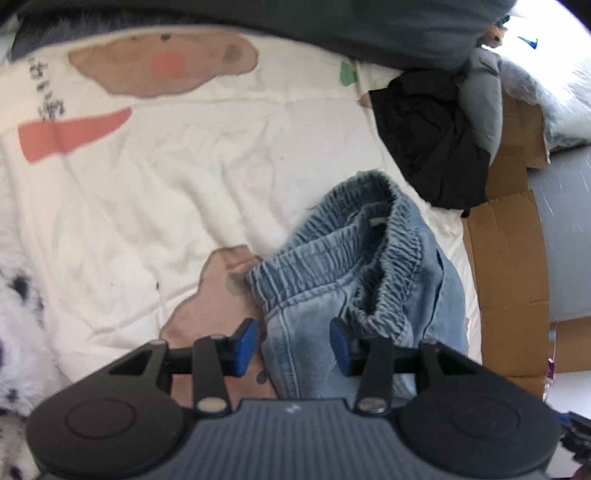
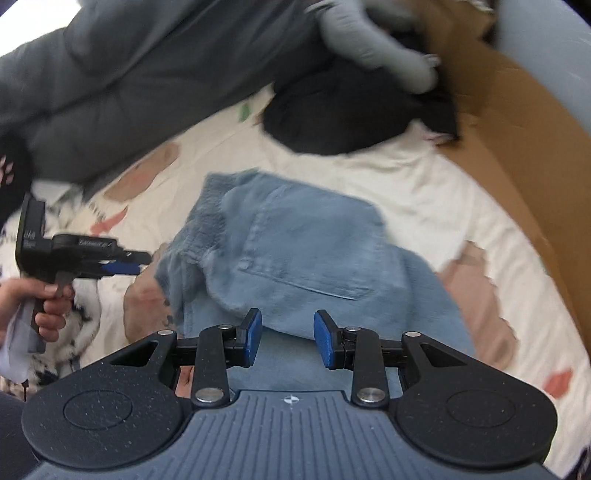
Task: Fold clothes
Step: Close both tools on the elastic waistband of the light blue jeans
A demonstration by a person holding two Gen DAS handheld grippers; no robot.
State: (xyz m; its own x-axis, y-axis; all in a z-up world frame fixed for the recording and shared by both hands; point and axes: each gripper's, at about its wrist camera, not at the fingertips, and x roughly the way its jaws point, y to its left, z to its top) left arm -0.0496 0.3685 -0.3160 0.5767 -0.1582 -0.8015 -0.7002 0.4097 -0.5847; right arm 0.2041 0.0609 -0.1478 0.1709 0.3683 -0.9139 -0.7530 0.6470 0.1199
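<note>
A pair of light blue jeans (image 1: 369, 266) lies crumpled on the cream printed bed cover (image 1: 184, 177), its elastic waistband standing up. My left gripper (image 1: 293, 341) hangs over the jeans just below the waistband, jaws apart, denim between the blue pads but not pinched. In the right wrist view the jeans (image 2: 303, 240) lie folded with a back pocket facing up. My right gripper (image 2: 288, 338) is right above their near fold, jaws partly apart, with the denim lying flat beneath them. The left gripper (image 2: 138, 264), held by a hand (image 2: 48, 306), points at the waistband's left edge.
A black garment (image 1: 424, 140) and a grey one (image 1: 480, 99) lie at the bed's far right. A dark grey quilt (image 1: 369, 26) covers the far side. Flattened cardboard (image 1: 509, 258) runs along the right edge. White spotted fluffy fabric (image 1: 14, 295) lies at the left.
</note>
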